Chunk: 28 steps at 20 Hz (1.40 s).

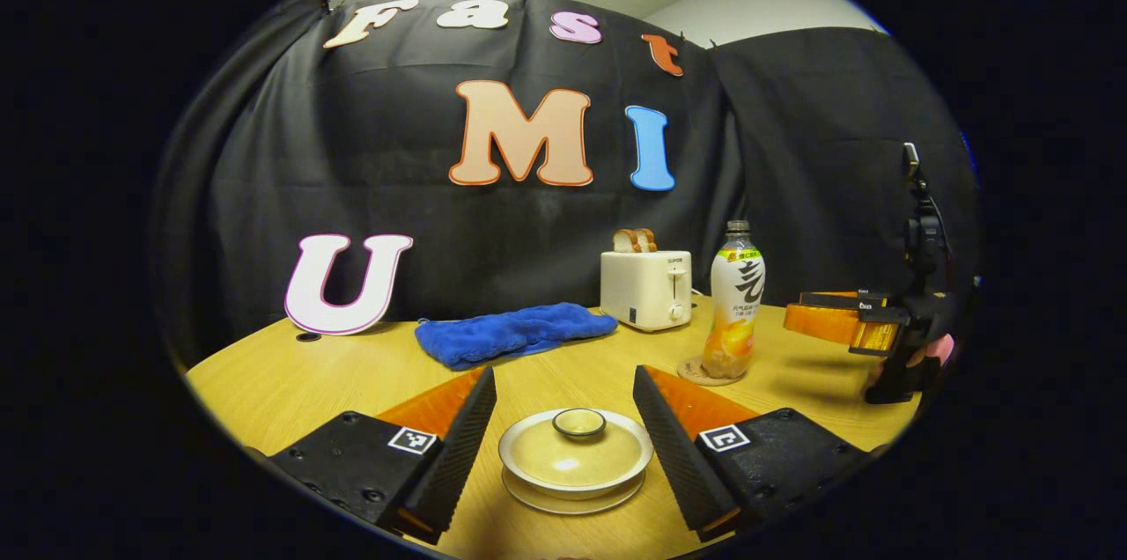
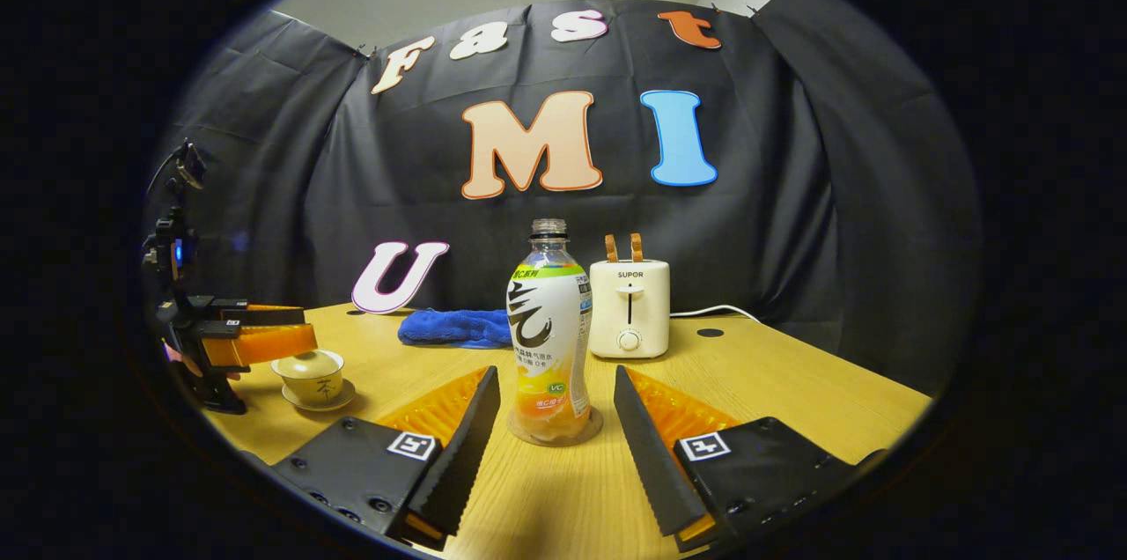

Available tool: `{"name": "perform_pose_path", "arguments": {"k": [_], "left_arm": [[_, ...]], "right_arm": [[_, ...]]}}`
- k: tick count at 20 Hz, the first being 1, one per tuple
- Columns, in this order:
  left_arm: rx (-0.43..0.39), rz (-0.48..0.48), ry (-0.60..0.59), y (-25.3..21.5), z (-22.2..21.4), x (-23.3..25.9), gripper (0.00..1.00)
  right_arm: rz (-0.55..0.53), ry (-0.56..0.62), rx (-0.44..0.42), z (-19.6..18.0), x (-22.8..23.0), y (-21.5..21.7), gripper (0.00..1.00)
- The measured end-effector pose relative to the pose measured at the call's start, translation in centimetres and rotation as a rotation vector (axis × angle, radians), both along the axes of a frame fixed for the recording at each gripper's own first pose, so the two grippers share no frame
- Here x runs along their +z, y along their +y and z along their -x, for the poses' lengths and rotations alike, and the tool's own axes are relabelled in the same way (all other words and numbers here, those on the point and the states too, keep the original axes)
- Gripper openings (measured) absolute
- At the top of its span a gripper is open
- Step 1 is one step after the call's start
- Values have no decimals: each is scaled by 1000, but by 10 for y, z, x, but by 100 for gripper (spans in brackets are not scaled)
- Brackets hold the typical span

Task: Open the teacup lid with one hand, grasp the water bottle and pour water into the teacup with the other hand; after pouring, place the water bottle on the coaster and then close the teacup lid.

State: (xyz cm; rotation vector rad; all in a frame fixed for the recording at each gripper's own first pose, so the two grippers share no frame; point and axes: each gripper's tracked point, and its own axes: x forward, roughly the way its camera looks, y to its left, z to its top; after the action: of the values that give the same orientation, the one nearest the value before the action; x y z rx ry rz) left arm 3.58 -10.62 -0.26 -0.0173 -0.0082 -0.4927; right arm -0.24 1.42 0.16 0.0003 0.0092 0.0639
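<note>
Lid point(image 1: 576, 447) of the cream ceramic teacup point(image 1: 574, 490), still on, sits straight ahead between the left gripper's point(image 1: 563, 432) open fingers; right gripper point(image 2: 556, 428) gapes around the upright plastic water bottle point(image 2: 548, 340).

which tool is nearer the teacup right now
Left. The left tool is open with the lidded teacup between its fingers; the right tool is open around the water bottle instead.
</note>
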Motion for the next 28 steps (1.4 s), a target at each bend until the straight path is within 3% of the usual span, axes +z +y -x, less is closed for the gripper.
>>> {"name": "perform_pose_path", "arguments": {"k": [2,6,7,14,18,22,28], "left_arm": [[35,-2,3,8,1,-1,92],[153,-5,2,31,2,-1,92],[176,-6,4,35,3,-1,95],[300,-11,7,57,14,-1,92],[434,-15,12,84,15,-1,92],[585,-22,13,113,19,-1,92],[704,-26,13,135,25,-1,92]], "right_arm": [[0,0,0,0,0,-1,84],[0,0,0,-1,0,-1,80],[0,0,0,0,0,-1,84],[0,0,0,-1,-1,-1,80],[0,0,0,0,0,-1,88],[0,0,-1,0,-1,-1,80],[1,-1,-28,-3,-1,-6,84]]}}
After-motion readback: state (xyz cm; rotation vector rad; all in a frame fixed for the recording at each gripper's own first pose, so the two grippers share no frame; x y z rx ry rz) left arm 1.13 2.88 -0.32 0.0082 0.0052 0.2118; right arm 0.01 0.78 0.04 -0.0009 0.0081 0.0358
